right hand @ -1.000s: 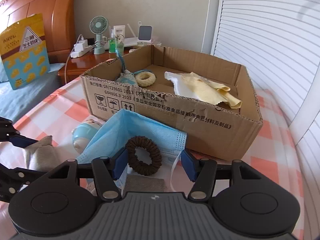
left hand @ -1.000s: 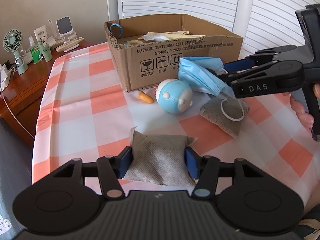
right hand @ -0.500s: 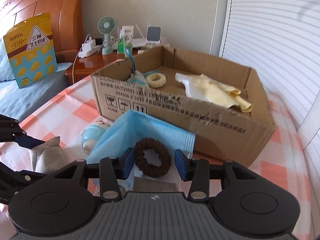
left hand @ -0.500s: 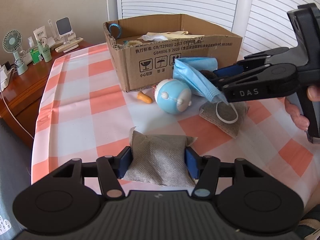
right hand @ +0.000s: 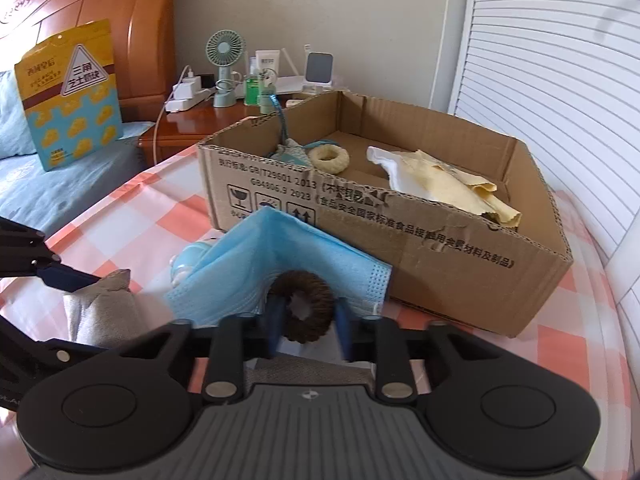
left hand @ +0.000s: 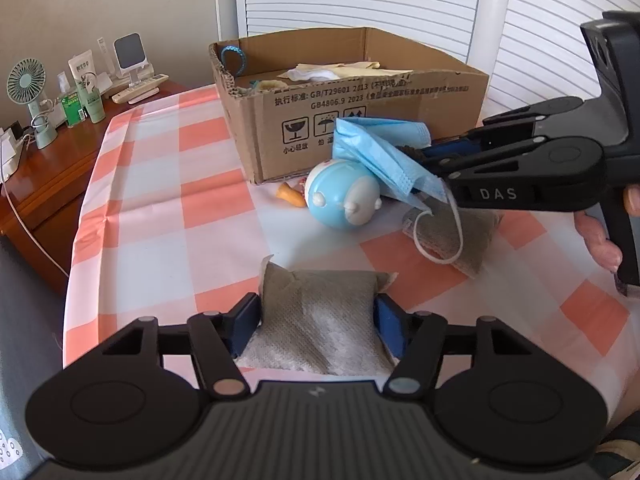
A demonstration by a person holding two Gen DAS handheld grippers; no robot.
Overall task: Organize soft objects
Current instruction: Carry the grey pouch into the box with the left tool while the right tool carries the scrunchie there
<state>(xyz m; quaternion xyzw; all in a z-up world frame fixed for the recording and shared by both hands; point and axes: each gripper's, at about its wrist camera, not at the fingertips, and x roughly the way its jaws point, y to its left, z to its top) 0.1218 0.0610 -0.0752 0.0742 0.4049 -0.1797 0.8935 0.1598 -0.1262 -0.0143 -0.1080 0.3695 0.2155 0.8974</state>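
Note:
My left gripper (left hand: 318, 322) is shut on a grey fabric pouch (left hand: 320, 320) that rests on the checked tablecloth. My right gripper (right hand: 306, 316) is shut on a brown scrunchie (right hand: 306, 306) and a blue face mask (right hand: 276, 268), held above the table in front of the cardboard box (right hand: 400, 236). In the left wrist view the right gripper (left hand: 424, 160) holds the mask (left hand: 380, 156) over a second grey pouch (left hand: 452, 236), beside a blue round toy (left hand: 340, 196). The box (left hand: 360, 104) holds cloths and a cream scrunchie (right hand: 330, 158).
A small orange piece (left hand: 290, 194) lies by the box's front. A wooden nightstand (left hand: 40, 156) on the left carries a fan (left hand: 26, 96), bottles and chargers. A snack bag (right hand: 70, 92) stands on the bed. White shutters (right hand: 560, 80) are behind the box.
My right gripper has closed on the brown scrunchie with the mask and moved toward the box's left front. The left gripper and its pouch have not moved.

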